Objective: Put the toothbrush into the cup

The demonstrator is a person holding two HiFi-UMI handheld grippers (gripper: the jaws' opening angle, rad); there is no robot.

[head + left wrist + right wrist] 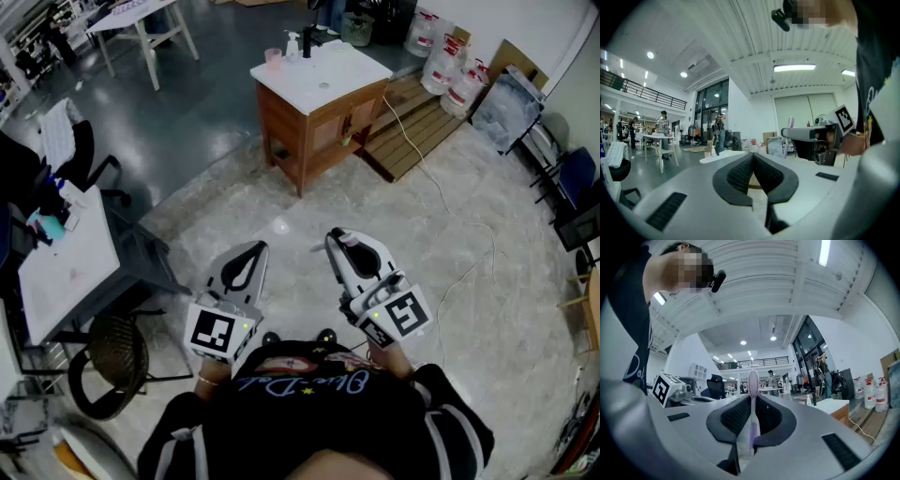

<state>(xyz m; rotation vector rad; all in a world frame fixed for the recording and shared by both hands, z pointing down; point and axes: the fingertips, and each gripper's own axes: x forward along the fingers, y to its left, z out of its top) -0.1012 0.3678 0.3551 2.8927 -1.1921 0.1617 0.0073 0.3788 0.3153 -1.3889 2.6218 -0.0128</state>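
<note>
The toothbrush point(752, 401) is gripped upright by the right gripper point(337, 239). The jaws of the left gripper point(251, 253) are pressed together on nothing. The pink cup point(273, 58) is seen far off on the white-topped cabinet point(323, 84).

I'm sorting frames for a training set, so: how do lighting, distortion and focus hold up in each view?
Head view: even, dim light; fisheye bends the room's edges; the cup on the vanity is small but sharp. Left gripper view: heavy barrel distortion, black corners, glare off the ceiling light strip. Right gripper view: same distortion; the toothbrush between the jaws is sharp.
</note>
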